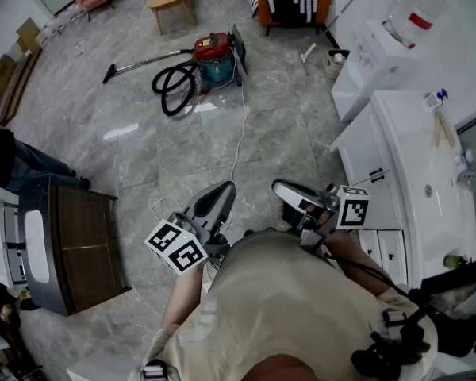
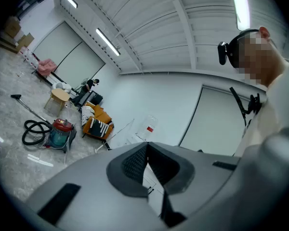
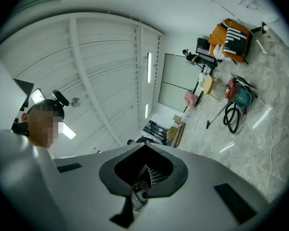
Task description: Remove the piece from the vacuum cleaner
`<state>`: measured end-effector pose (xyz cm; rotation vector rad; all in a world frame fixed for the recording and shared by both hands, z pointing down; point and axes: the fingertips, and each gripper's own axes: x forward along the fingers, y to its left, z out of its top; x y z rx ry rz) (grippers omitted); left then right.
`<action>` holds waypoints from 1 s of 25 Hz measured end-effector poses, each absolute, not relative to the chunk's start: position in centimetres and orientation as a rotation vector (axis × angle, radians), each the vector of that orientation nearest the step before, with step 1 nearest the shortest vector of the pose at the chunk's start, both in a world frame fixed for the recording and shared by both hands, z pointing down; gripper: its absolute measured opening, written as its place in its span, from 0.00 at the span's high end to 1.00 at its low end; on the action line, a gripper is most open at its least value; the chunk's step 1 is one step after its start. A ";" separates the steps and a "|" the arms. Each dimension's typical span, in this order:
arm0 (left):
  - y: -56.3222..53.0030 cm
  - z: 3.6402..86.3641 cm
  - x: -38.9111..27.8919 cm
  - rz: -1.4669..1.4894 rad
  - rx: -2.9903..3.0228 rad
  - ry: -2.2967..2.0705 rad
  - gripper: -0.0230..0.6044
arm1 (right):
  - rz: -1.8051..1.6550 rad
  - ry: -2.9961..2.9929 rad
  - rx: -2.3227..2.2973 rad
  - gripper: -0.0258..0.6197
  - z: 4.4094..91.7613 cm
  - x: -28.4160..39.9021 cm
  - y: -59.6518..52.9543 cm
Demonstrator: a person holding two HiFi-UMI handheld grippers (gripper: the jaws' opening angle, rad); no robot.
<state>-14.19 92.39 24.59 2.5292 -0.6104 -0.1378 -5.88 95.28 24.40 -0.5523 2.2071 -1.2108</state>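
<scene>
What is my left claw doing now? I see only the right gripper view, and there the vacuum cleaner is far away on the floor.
Observer: Your left claw is shut, with nothing between its jaws.
Operator: Thank you. Is something standing close on my right side?
Observer: Yes, a white counter with a sink runs along your right side.
Operator: And on my left side?
Observer: A dark wood cabinet stands on the floor there.
</scene>
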 end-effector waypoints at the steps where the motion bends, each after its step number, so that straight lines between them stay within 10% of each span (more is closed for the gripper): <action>1: 92.3 24.8 -14.2 -0.137 2.523 -0.616 0.96 | -1.219 2.206 -0.549 0.96 24.5 -5.8 95.1; 25: 92.9 27.2 -17.7 -0.090 2.475 -0.578 0.96 | -1.274 2.159 -0.469 0.96 23.4 -9.9 95.4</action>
